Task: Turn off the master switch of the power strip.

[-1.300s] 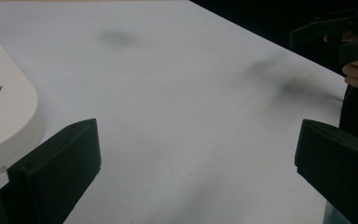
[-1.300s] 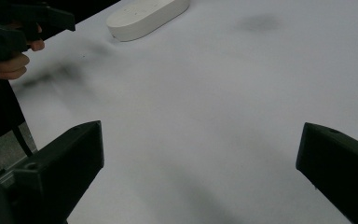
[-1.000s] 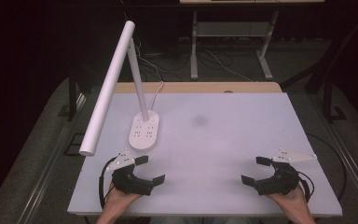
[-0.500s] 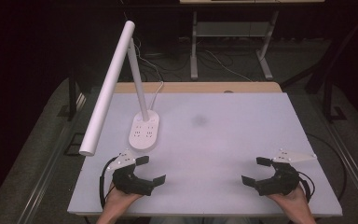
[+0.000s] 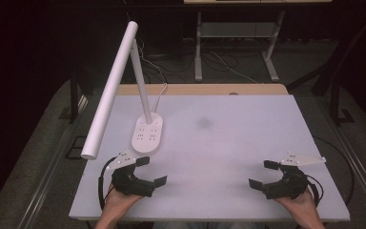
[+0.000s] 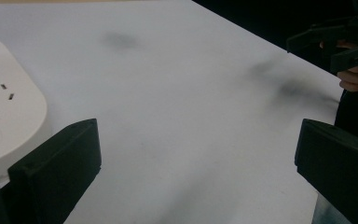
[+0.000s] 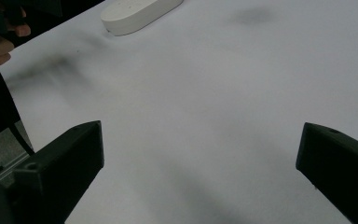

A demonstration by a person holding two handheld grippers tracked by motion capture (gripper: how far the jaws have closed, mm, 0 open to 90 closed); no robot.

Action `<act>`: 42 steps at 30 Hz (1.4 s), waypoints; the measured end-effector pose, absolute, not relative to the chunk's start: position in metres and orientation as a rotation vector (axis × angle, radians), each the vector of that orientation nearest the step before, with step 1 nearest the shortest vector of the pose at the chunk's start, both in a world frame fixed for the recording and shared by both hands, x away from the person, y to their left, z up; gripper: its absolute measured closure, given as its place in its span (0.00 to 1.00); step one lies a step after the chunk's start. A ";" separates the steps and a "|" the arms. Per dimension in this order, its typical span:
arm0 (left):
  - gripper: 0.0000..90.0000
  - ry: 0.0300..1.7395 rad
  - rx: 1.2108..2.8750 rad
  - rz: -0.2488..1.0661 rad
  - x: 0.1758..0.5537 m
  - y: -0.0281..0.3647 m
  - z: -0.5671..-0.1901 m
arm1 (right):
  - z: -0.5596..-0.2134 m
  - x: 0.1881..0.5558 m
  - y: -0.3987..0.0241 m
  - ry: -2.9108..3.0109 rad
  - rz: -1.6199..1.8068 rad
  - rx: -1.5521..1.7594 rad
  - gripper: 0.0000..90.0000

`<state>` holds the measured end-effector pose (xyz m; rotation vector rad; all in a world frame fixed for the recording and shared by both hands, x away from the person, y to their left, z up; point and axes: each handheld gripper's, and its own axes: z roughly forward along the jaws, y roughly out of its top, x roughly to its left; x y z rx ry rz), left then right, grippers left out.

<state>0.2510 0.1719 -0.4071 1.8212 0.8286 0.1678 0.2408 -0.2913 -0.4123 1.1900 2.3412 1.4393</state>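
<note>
Two matte black handheld grippers, the left gripper (image 5: 147,171) and the right gripper (image 5: 263,173), each with blocky rectangular jaws, a pale grey three-cornered top plate and a looping black cable. Bare forearms.

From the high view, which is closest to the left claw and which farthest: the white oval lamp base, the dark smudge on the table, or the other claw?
Starting from the left claw:
1. White oval lamp base, just beyond it, slightly to the right.
2. Dark smudge on the white table, mid-table, farther back.
3. Right claw, across at the near right edge.
</note>
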 end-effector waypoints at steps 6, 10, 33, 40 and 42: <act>0.00 0.842 1.825 0.174 0.255 0.175 -0.402 | -0.412 0.241 -0.292 2.342 1.438 1.186 0.00; 0.00 0.844 1.852 0.168 0.262 0.179 -0.398 | -0.413 0.241 -0.292 2.339 1.437 1.188 0.00; 0.02 0.895 1.858 0.169 0.279 0.206 -0.382 | -0.413 0.241 -0.292 2.326 1.431 1.208 0.00; 0.02 0.904 1.859 0.184 0.285 0.212 -0.375 | -0.413 0.240 -0.292 2.320 1.428 1.208 0.00; 0.02 0.907 1.856 0.185 0.286 0.213 -0.373 | -0.413 0.241 -0.293 2.319 1.429 1.201 0.00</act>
